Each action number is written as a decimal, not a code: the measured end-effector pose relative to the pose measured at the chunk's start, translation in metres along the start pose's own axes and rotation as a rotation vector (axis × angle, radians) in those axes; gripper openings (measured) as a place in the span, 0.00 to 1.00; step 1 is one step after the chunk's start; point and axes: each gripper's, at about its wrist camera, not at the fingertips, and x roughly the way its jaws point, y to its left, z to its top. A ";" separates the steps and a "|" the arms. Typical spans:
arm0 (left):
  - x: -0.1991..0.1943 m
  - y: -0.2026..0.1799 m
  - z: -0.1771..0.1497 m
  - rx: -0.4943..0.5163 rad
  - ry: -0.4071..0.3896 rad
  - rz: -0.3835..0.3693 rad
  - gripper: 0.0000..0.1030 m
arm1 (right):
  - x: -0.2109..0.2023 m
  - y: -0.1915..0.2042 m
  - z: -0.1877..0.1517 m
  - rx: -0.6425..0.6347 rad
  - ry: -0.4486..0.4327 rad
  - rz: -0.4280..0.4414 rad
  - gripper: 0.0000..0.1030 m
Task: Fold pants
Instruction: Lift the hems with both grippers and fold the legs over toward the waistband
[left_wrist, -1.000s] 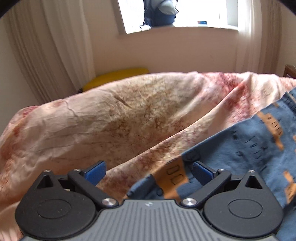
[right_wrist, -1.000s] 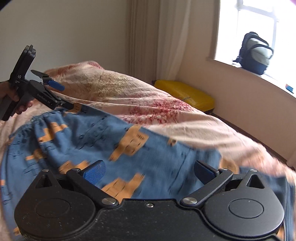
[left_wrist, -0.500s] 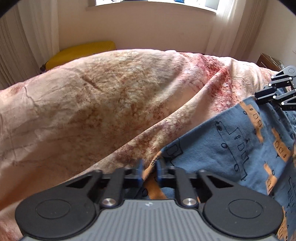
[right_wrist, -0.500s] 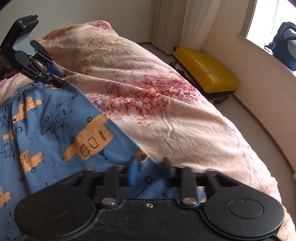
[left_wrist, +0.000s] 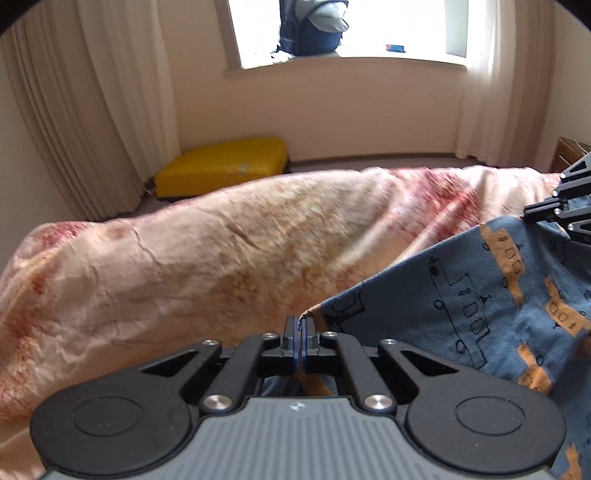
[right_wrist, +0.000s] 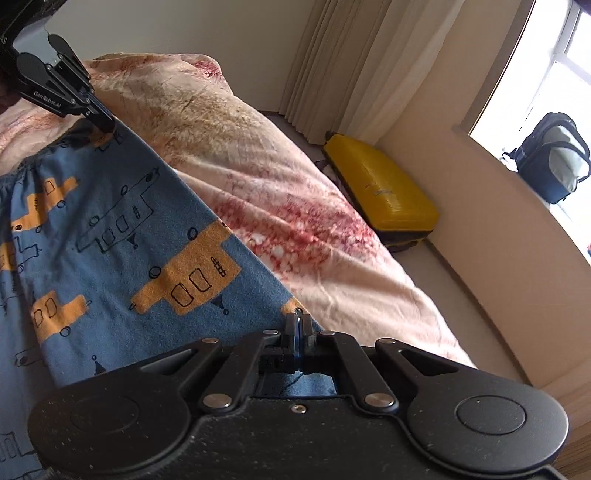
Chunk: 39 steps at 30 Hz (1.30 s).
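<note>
**A:** Left gripper (left_wrist: 299, 328) is clamped tight on a corner of the blue pants (left_wrist: 480, 306), blue pads pressed together with the fabric edge pinched between them. Right gripper (right_wrist: 298, 325) is doing the same thing on another corner, jaws fully closed on the cloth.

**B:** Yep, and from the right wrist view you can see the left one up in the far corner of the shot, biting the edge near the gathered waistband. So where are the pants actually sitting?

**A:** Spread on the bed, on top of that cream blanket (left_wrist: 184, 266) with the reddish blotches. The edge between the two grippers runs pretty straight and taut across it. Print is orange trucks plus outlined ones.

**B:** Background stuff: yellow suitcase (right_wrist: 380, 195) lying flat on the floor by the curtains (left_wrist: 92, 110), and a dark backpack (right_wrist: 554, 158) up on the window ledge.

**A:** Can't tell if the pinched corners are lifted clear of the blanket or just resting on it.
</note>
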 end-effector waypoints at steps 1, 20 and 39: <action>0.001 0.001 0.003 -0.010 -0.018 0.025 0.01 | 0.003 -0.001 0.005 -0.001 -0.006 -0.022 0.00; 0.060 0.033 -0.008 -0.159 0.113 -0.030 0.05 | 0.040 -0.038 0.009 0.203 0.085 0.225 0.52; 0.053 0.042 0.000 -0.188 0.092 -0.057 0.07 | 0.061 -0.001 0.026 0.089 0.072 -0.025 0.03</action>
